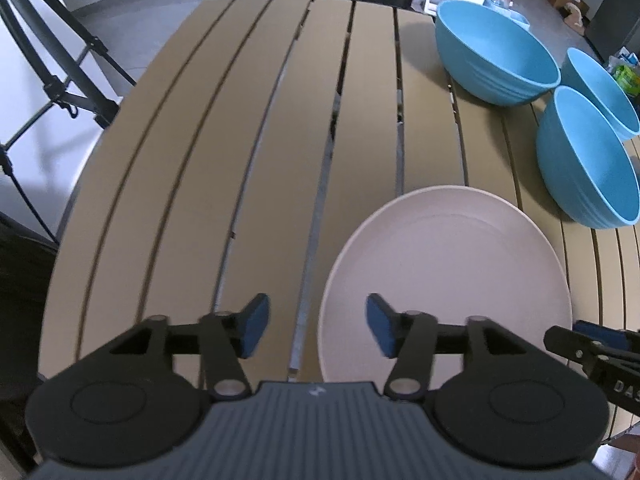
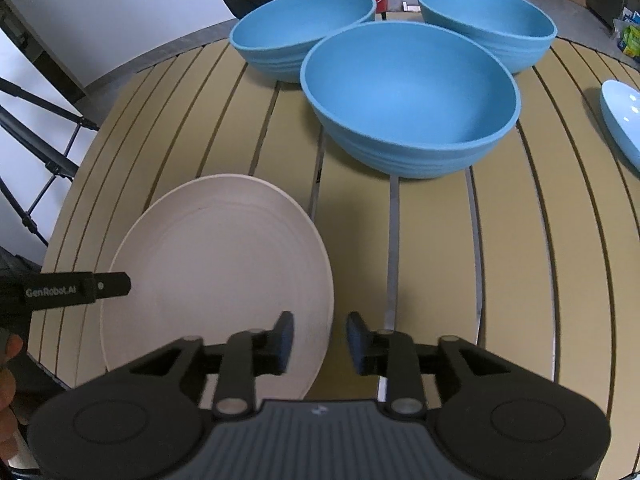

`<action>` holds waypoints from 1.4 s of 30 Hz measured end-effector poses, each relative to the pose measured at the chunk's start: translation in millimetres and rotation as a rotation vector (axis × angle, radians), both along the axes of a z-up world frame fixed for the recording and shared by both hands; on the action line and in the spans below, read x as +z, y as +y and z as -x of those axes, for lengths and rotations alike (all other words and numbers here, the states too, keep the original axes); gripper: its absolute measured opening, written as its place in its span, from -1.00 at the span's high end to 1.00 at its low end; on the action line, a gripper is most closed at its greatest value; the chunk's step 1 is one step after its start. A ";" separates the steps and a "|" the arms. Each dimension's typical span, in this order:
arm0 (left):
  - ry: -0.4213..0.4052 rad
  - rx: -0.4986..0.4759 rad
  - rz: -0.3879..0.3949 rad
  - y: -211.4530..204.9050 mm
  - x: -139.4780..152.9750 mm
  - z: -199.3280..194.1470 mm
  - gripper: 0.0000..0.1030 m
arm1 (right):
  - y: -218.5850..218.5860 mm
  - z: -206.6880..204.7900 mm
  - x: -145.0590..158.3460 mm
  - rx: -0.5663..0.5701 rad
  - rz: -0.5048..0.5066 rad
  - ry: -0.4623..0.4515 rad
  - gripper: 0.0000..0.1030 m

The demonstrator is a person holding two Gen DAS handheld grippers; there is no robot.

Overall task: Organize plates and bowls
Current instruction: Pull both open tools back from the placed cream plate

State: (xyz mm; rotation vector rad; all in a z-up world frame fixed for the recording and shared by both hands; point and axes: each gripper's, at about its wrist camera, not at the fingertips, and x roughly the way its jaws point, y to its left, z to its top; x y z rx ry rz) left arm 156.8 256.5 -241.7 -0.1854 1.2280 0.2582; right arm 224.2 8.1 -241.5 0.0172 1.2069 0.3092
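The pale plate [image 1: 444, 280] lies flat on the slatted tan table [image 1: 224, 160], near the table's front edge, and serves as the landmark here. The left gripper [image 1: 316, 330] hangs over the plate's left rim with its jaws parted wide: one blue pad [image 1: 378, 330] stands above the plate's surface, the other [image 1: 252, 326] above the bare slats just outside the rim. The rim runs between them, but neither pad presses on it, so this tool is released and holds nothing. The right gripper [image 2: 318, 340] sits at the plate's opposite, right rim, its jaws parted less widely; its left pad [image 2: 284, 340] is over the plate [image 2: 212, 280] and its right pad [image 2: 356, 344] over the table just beside the rim. Those pads also stand clear of the plate, so it too grips nothing. Beyond the plate, further back on the table, stand three blue bowls: the nearest bowl [image 2: 412, 100] just behind the plate's far right side, a second bowl [image 2: 300, 32] behind it to the left, and a third bowl [image 2: 488, 20] behind it to the right. A light blue dish [image 2: 624, 120] shows at the table's far right, well apart from the plate.
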 end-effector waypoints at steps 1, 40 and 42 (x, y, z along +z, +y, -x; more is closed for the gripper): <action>-0.003 0.003 -0.008 0.7 2.8 1.0 -0.43 | -0.6 1.1 2.5 -0.001 -0.001 -0.005 0.21; -0.035 -0.172 -0.008 -100.3 149.5 58.2 -1.00 | -98.6 81.8 146.5 -0.195 0.039 -0.067 -1.00; -0.050 -0.188 -0.016 -115.2 160.1 58.2 -1.00 | -109.7 85.7 156.5 -0.208 0.043 -0.072 -1.00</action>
